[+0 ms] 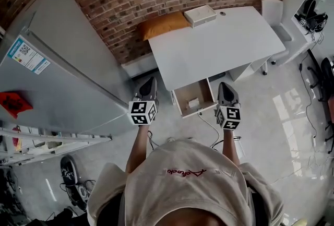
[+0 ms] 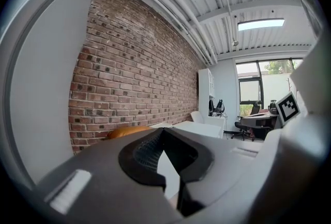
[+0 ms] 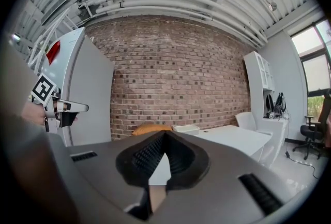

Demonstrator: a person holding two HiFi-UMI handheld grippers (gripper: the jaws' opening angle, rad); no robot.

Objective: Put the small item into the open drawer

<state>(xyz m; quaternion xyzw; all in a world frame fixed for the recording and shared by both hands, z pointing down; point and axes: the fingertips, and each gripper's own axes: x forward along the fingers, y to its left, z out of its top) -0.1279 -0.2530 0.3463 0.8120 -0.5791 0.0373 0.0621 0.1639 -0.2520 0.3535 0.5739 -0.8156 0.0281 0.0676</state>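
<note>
In the head view the desk's drawer (image 1: 183,106) stands pulled open below the white desk (image 1: 219,47). A small pale item (image 1: 193,102) lies inside the drawer. My left gripper (image 1: 151,80) is held to the left of the drawer and my right gripper (image 1: 225,85) to its right, both above floor level and pointing toward the desk. In the left gripper view the left gripper (image 2: 163,131) has its jaws together with nothing between them. The right gripper (image 3: 164,134) looks the same in the right gripper view, shut and empty.
A white box (image 1: 200,15) and a small dark object (image 1: 223,13) sit at the desk's far edge. An orange cushion (image 1: 163,25) lies against the brick wall. A tall grey cabinet (image 1: 62,79) stands at left, a ladder (image 1: 52,139) below it. A white chair (image 1: 273,11) is at right.
</note>
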